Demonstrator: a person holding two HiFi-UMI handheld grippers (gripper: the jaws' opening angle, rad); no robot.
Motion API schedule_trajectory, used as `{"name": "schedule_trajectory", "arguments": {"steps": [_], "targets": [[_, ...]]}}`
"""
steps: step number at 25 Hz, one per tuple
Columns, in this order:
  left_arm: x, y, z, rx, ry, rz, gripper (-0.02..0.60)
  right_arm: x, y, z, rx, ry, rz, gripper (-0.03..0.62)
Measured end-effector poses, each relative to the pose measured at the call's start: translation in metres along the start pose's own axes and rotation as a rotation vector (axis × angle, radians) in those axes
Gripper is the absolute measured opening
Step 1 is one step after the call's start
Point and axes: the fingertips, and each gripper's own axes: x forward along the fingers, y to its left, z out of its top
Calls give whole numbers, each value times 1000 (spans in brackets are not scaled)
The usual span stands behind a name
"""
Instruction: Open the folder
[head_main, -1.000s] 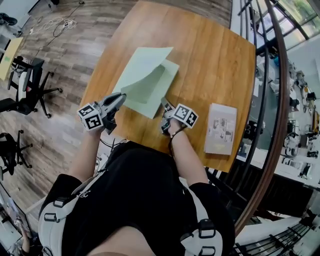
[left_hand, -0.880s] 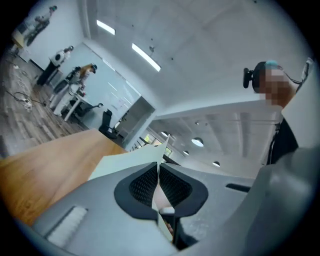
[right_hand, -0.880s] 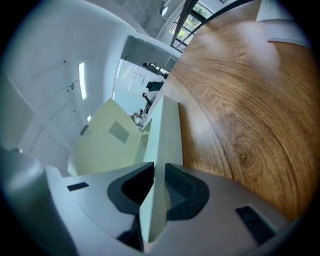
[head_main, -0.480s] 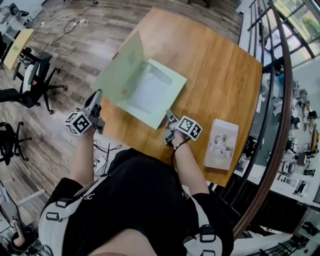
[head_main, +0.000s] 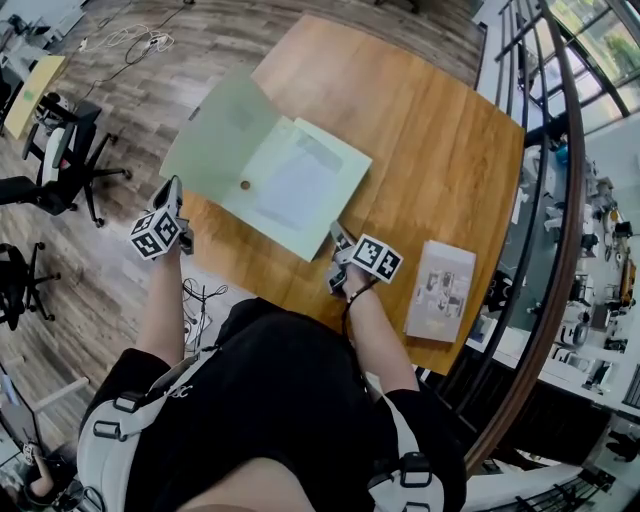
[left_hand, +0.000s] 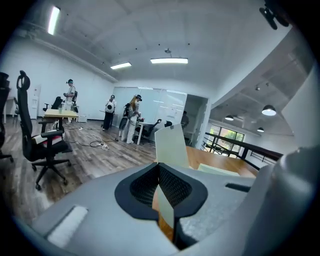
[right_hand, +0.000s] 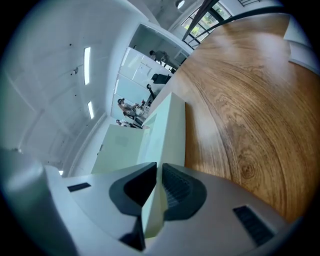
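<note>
One pale green folder (head_main: 270, 170), spread open, left gripper (head_main: 173, 189) pinching one edge, right gripper (head_main: 336, 233) pinching another

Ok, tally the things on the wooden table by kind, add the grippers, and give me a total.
green folder: 1
printed booklet: 1
grippers: 2, the left gripper and the right gripper
total: 4
</note>
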Motion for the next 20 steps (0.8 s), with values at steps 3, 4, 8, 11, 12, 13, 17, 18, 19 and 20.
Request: {"name": "schedule_trajectory", "arguments": {"steps": [3, 4, 8, 11, 12, 13, 17, 18, 19, 20], "targets": [[14, 20, -6, 39, 15, 65, 3, -1, -1, -1, -48, 3, -27, 41], [18, 27, -9, 50, 20, 88, 3, -1, -1, -1, -69, 7, -40, 41], [36, 60, -28, 29, 79, 159, 3, -2, 2, 0, -122, 20, -66, 38], [45, 83, -45, 10, 153, 189, 6, -3, 2, -1, -116, 25, -68, 34], [46, 89, -52, 14, 180, 199, 12, -4, 1, 0, -116, 25, -72, 34], [46, 94, -60, 14, 209, 208, 18, -5, 0, 0, -118, 24, -78, 33], [38, 110, -99, -4, 338, 241, 46, -12, -3, 7, -131, 8, -106, 29], [34, 112, -109, -4, 365, 247, 54, -14, -5, 9, -134, 2, -112, 29], [30, 113, -117, -2, 383, 250, 61, -16, -6, 11, -135, -2, -117, 28], [27, 113, -122, 2, 392, 251, 67, -17, -7, 12, -136, -6, -122, 28]]}}
